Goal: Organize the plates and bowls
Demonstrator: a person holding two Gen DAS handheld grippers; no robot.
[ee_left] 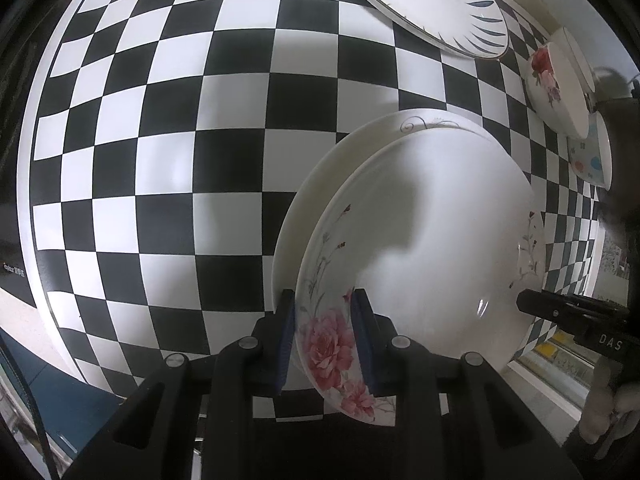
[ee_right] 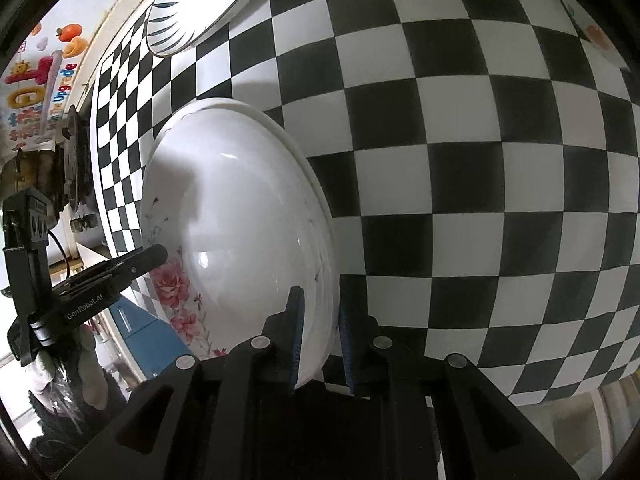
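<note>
A white plate with pink roses (ee_left: 432,240) lies on top of a plain white plate (ee_left: 312,200) on the checkered table (ee_left: 160,160). My left gripper (ee_left: 324,340) is shut on the rose plate's near rim. My right gripper (ee_right: 320,344) is shut on the opposite rim of the rose plate (ee_right: 240,232); the lower plate's rim (ee_right: 316,184) shows beside it. Each gripper shows in the other's view, the right one (ee_left: 532,304) at the plate's right edge and the left one (ee_right: 154,256) at its left edge.
A blue-leaf patterned plate (ee_left: 432,4) lies at the far side, also in the right wrist view (ee_right: 192,12). A rose-patterned bowl (ee_left: 556,84) and a dotted bowl (ee_left: 592,156) stand at the right table edge. The table's edge (ee_left: 36,240) curves along the left.
</note>
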